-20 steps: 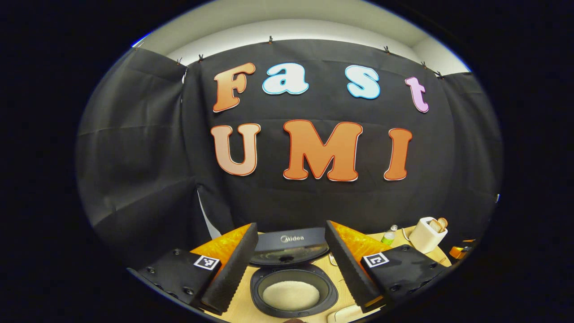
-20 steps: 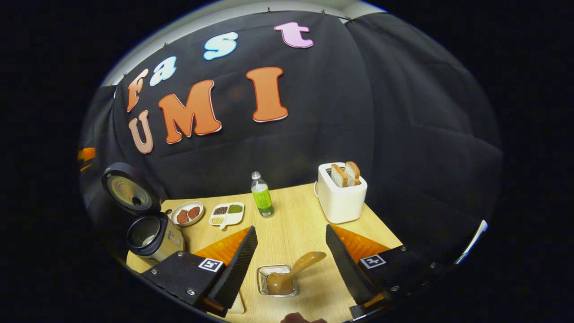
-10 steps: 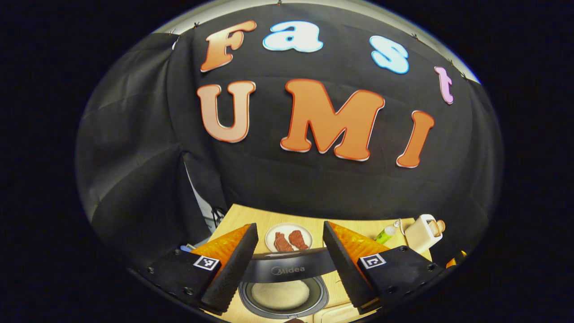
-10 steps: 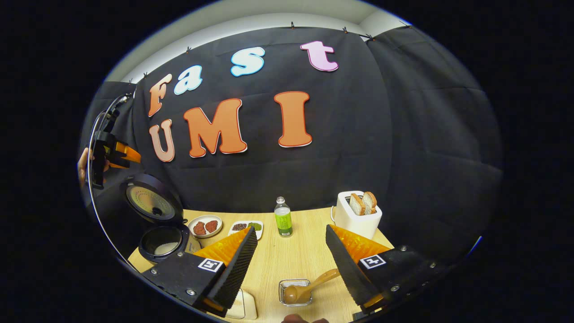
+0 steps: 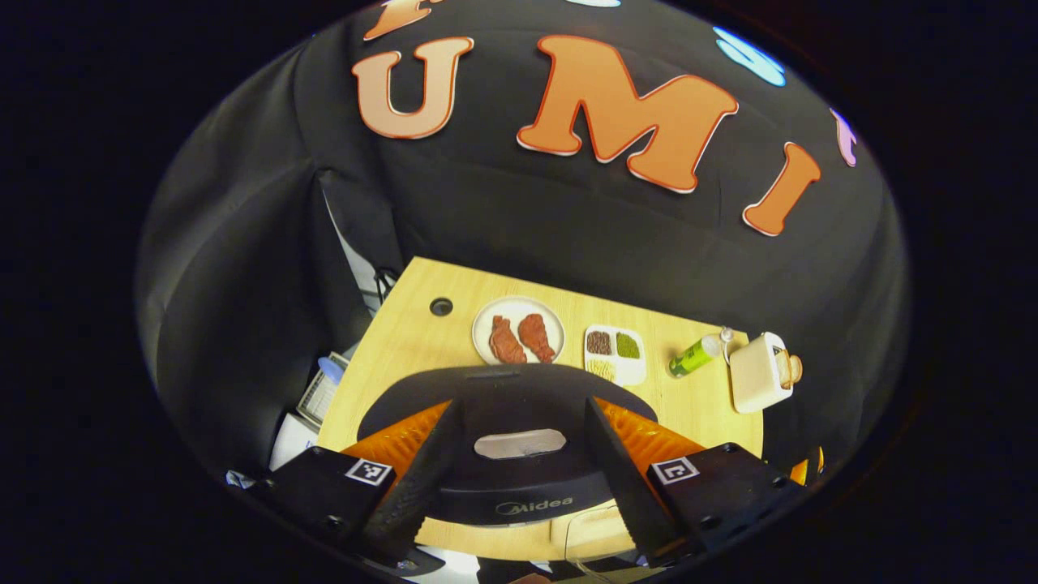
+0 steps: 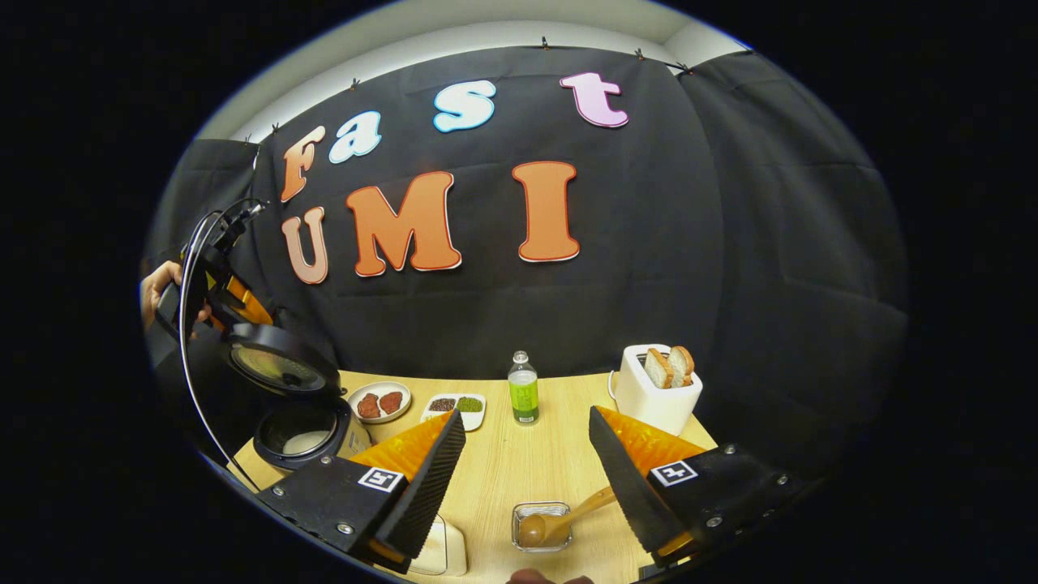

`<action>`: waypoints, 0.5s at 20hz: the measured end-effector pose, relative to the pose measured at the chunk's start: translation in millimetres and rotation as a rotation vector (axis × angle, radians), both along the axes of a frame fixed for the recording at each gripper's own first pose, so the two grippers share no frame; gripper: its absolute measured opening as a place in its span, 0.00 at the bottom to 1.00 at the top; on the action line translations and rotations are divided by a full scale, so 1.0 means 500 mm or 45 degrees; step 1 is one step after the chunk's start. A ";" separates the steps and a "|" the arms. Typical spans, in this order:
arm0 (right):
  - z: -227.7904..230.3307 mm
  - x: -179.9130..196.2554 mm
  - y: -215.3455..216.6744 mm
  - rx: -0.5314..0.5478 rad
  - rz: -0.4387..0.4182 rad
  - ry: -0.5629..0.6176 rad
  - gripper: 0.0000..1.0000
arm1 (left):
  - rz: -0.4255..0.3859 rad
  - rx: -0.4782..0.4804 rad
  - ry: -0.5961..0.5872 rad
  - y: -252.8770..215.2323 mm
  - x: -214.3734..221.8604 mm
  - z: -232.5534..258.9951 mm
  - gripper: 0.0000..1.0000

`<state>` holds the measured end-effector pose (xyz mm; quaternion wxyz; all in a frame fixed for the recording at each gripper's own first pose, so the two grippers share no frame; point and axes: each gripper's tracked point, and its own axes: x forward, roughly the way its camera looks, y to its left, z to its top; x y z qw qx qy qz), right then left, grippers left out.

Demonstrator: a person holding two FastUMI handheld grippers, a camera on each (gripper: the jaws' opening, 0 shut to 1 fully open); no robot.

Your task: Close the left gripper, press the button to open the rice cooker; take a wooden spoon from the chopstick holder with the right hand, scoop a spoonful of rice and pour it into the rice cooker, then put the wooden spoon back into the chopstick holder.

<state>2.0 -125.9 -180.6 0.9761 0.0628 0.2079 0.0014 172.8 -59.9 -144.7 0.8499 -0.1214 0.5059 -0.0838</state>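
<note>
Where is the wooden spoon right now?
In the right gripper view, the wooden spoon leans in the chopstick holder on the table, low between the fingers.

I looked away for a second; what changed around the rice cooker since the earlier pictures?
The left hand-held gripper came over the black rice cooker lid and is tipping it down toward the pot. Unchanged: the right hand-held gripper open, the wooden spoon in its wire holder.
</note>
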 end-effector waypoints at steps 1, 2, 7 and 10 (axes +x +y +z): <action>-0.003 0.003 0.010 0.004 0.017 0.000 0.95 | -0.019 0.016 0.034 -0.007 -0.017 -0.012 0.99; -0.005 0.005 0.018 0.001 0.032 0.002 0.95 | -0.046 0.031 0.085 -0.014 -0.044 -0.026 0.99; -0.012 0.013 0.057 0.004 0.097 0.004 0.95 | -0.126 0.055 0.284 -0.041 -0.135 -0.111 0.98; -0.018 0.006 0.069 0.011 0.135 0.014 0.95 | -0.144 0.054 0.396 -0.046 -0.178 -0.172 0.95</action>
